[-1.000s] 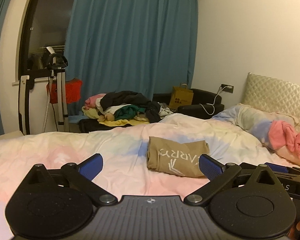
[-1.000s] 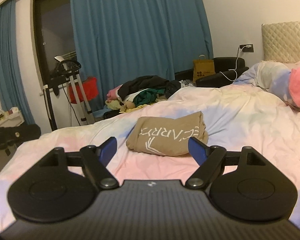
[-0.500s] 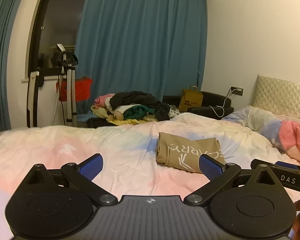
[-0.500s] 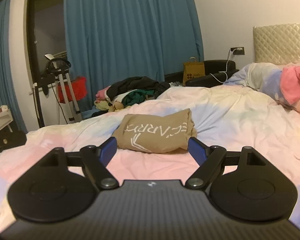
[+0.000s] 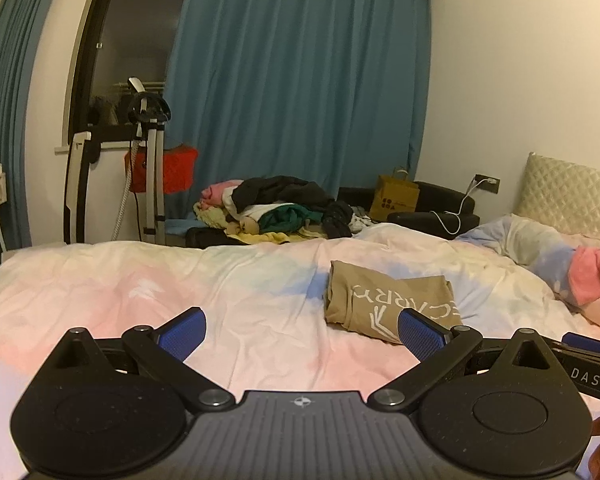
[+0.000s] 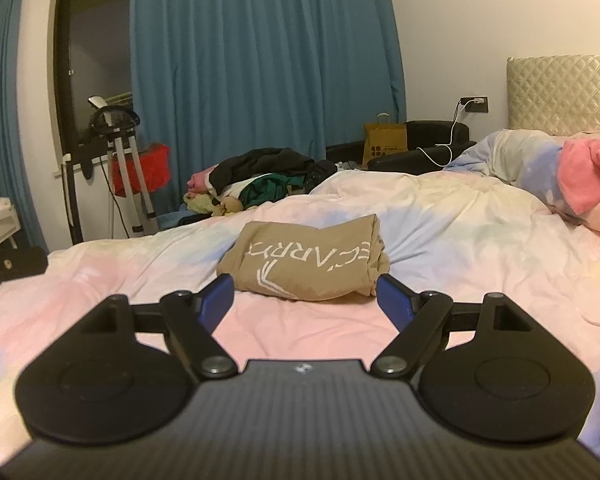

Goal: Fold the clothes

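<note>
Tan cotton, folded into a compact rectangle with white lettering across it: that was the shirt (image 6: pixel 306 266), and it lay on the pastel duvet of the bed (image 6: pixel 460 216), near the middle of the mattress. I had both tools released. My right gripper (image 6: pixel 305 296) hung with its blue fingers (image 6: pixel 218 297) spread wide, one to each side of the shirt's near edge as seen from that camera, holding nothing; I could not tell whether they touched the cloth or hung short of it. My left gripper (image 5: pixel 301 334) was likewise wide open and empty over bare duvet, with the shirt (image 5: pixel 384 302) off to its right, partly behind the right-hand finger (image 5: pixel 422 336).

From the left wrist view I could see part of the other tool at the lower right, a black bar marked DAS (image 5: pixel 586 376); the right wrist view showed no such thing. Both views carried the heap of unfolded clothes (image 5: pixel 278 212) beyond the far edge of the bed, the blue curtain (image 5: pixel 300 80), a brown paper bag (image 6: pixel 385 140) and a pink garment (image 6: pixel 588 172) up by the quilted headboard (image 6: pixel 562 92)
</note>
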A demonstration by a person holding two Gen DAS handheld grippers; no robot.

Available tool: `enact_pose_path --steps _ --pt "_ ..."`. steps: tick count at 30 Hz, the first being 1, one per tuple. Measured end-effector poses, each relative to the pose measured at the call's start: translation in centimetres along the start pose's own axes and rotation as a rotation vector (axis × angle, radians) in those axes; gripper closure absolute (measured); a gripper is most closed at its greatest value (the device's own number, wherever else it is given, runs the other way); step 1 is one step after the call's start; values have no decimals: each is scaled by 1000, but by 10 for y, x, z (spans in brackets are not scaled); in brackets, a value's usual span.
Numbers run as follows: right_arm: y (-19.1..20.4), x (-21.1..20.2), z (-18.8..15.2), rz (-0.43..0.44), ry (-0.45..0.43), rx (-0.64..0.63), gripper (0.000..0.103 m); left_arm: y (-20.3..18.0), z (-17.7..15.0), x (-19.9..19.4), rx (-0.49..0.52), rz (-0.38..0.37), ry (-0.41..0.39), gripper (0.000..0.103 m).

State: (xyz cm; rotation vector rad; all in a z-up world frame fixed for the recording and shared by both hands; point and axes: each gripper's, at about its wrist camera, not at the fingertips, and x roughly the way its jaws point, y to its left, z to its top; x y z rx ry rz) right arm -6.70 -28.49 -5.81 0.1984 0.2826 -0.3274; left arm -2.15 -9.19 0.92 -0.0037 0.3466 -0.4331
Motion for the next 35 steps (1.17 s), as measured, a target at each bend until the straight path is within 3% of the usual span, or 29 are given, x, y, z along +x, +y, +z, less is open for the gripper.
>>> enact_pose_path --steps 35 --pt "-5 6 -2 12 49 27 23 1 -9 10 -4 40 51 0"
